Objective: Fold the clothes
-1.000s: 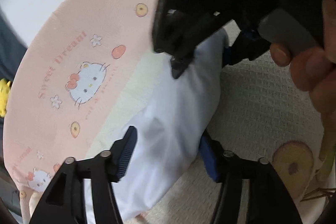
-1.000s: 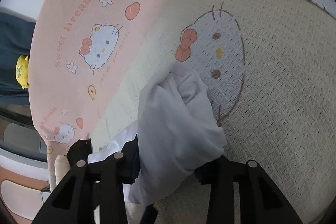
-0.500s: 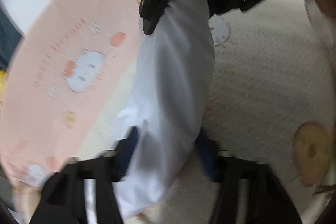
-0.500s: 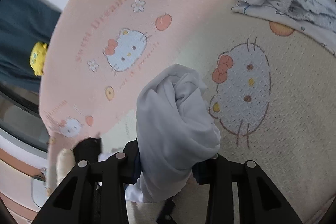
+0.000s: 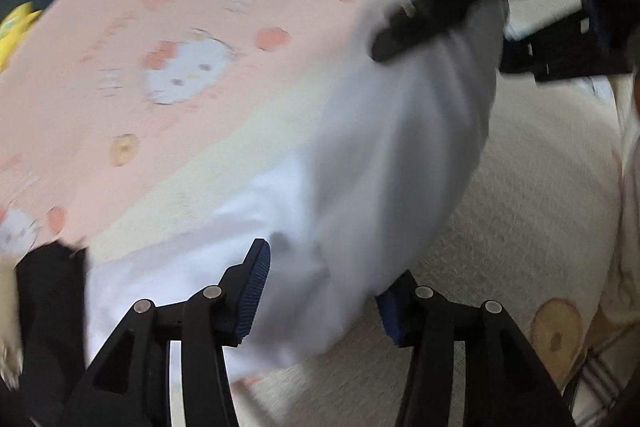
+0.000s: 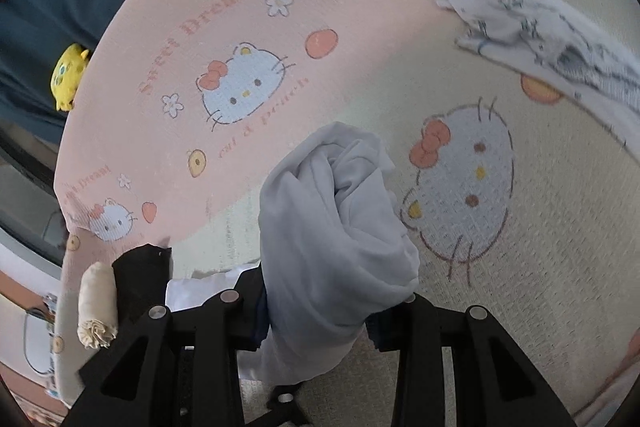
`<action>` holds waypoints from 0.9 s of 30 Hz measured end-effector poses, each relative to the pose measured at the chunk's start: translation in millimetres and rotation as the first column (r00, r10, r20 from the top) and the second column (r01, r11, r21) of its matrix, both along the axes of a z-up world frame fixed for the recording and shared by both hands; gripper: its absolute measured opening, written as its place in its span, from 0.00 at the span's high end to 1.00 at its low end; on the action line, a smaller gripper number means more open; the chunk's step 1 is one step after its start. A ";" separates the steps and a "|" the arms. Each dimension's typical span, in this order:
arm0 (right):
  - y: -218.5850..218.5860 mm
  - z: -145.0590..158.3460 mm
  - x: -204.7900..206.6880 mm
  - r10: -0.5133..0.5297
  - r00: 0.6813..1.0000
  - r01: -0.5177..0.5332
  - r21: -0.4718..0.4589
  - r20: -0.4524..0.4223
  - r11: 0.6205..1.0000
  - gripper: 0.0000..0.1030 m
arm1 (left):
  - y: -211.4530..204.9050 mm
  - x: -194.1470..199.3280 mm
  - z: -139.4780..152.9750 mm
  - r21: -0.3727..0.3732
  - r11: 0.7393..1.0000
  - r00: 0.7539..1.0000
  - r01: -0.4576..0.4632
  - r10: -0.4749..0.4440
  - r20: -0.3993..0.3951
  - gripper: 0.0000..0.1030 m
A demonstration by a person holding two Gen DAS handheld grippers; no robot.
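Left gripper [image 5: 320, 291]: pinching the white garment [image 5: 384, 163].
Right gripper [image 6: 320, 311]: clamped on the same garment, bunched between its fingers.
Garment: stretched between both grippers above the Hello Kitty blanket [image 6: 240, 39].

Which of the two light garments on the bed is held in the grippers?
The plain white garment, bunched between the fingers of the right gripper. The other one, the patterned garment, lies apart at the upper right, untouched.
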State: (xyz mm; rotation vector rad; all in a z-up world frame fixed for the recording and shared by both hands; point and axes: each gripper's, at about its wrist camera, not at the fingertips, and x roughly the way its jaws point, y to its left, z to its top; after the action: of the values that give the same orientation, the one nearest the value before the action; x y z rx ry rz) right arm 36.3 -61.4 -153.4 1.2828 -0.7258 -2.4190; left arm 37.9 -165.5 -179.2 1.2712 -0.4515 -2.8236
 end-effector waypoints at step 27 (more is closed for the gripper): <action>-139.6 42.0 64.1 0.316 0.892 -0.107 0.530 -0.322 0.841 0.65 | -160.1 61.0 72.6 0.754 0.635 0.986 -0.166 0.105 0.129 0.38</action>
State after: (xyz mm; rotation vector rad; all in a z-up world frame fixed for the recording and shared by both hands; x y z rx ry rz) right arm 100.4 -201.0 -111.4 0.8973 0.1761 -2.6351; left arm 98.9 -325.6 -106.5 1.3909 0.9398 -2.8964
